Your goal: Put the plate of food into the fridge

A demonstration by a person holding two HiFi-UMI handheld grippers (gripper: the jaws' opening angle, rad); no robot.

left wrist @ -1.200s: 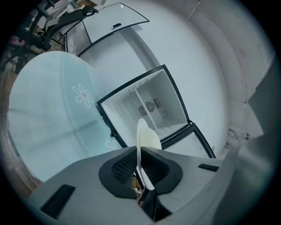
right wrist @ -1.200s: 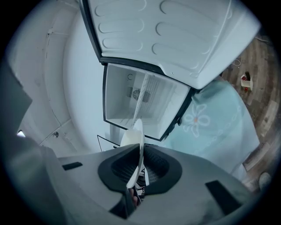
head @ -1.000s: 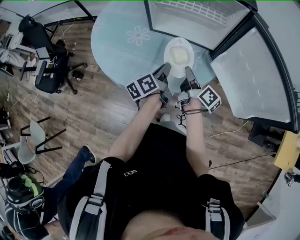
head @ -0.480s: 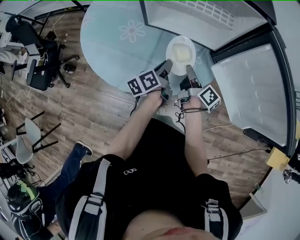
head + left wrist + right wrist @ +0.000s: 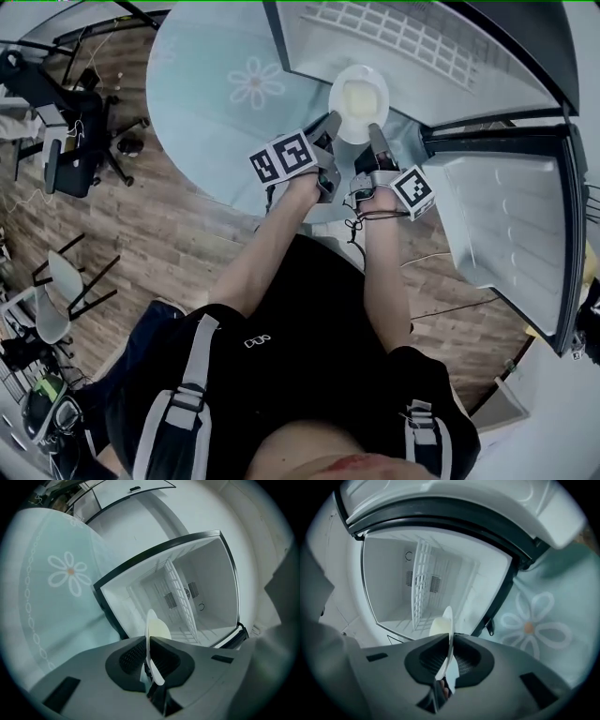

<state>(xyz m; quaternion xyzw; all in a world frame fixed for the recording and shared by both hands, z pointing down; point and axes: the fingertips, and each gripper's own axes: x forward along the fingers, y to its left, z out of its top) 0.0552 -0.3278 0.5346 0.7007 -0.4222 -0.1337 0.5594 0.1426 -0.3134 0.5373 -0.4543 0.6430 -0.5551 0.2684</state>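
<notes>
A white plate (image 5: 359, 101) with pale yellow food on it hangs in the air in front of the open fridge (image 5: 412, 42), level with its lower front edge. My left gripper (image 5: 330, 125) is shut on the plate's near left rim and my right gripper (image 5: 374, 134) on its near right rim. The left gripper view shows the plate (image 5: 151, 632) edge-on, pinched between that gripper's (image 5: 149, 657) pads, with the white fridge interior (image 5: 206, 583) and its wire shelf (image 5: 180, 597) just beyond. In the right gripper view the plate (image 5: 448, 629) is clamped in the same way by my right gripper (image 5: 451, 660).
The fridge door (image 5: 511, 234) stands swung open to the right. A round table with a pale flowered cloth (image 5: 216, 94) lies left of the fridge, close under the grippers. Office chairs (image 5: 66, 141) and a small chair (image 5: 61, 281) stand on the wooden floor at the left.
Both grippers have carried the plate forward, from over the table's edge up to the fridge opening. The grip on the rim is unchanged.
</notes>
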